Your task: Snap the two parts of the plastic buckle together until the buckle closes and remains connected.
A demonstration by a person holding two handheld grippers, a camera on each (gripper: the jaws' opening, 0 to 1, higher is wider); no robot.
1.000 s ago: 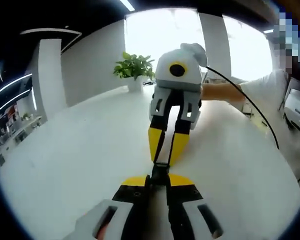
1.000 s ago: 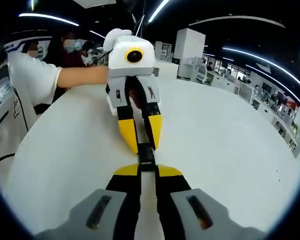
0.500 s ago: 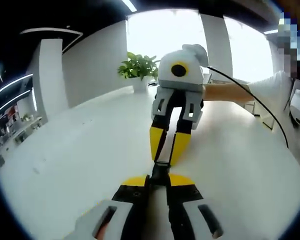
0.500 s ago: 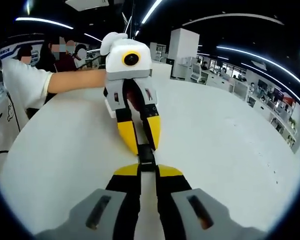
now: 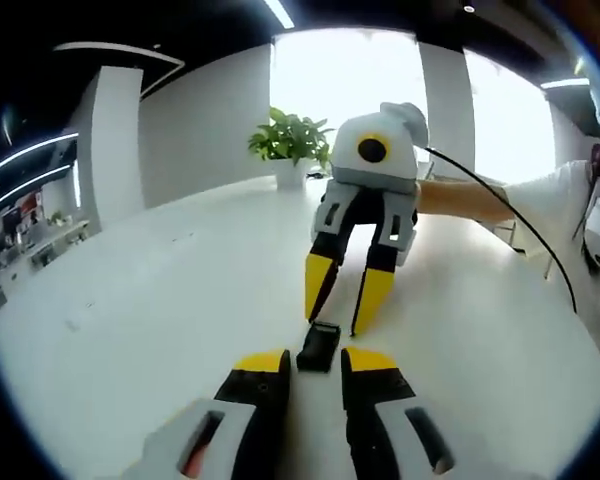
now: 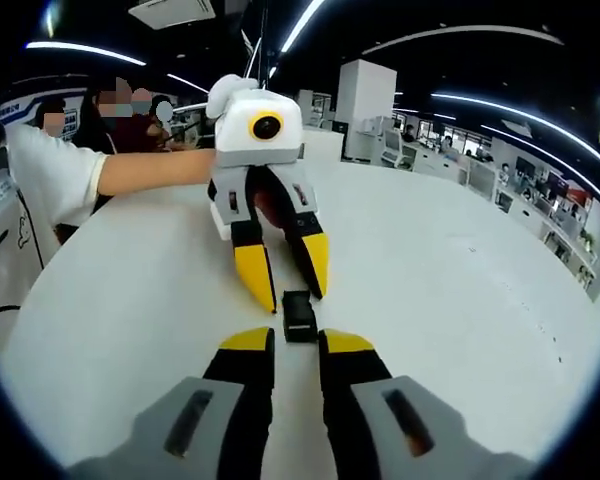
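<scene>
1. We see the left gripper (image 5: 315, 362) with jaws released, grasping nothing.
2. The right gripper (image 6: 294, 341) also stands released.
3. Between their tips, the small black plastic buckle (image 5: 319, 346) lies joined on the white round table (image 5: 130, 330), untouched.

black buckle (image 5: 319, 347), white table (image 5: 130, 330), yellow-tipped blk tools, green plant (image 5: 292, 136).
</scene>
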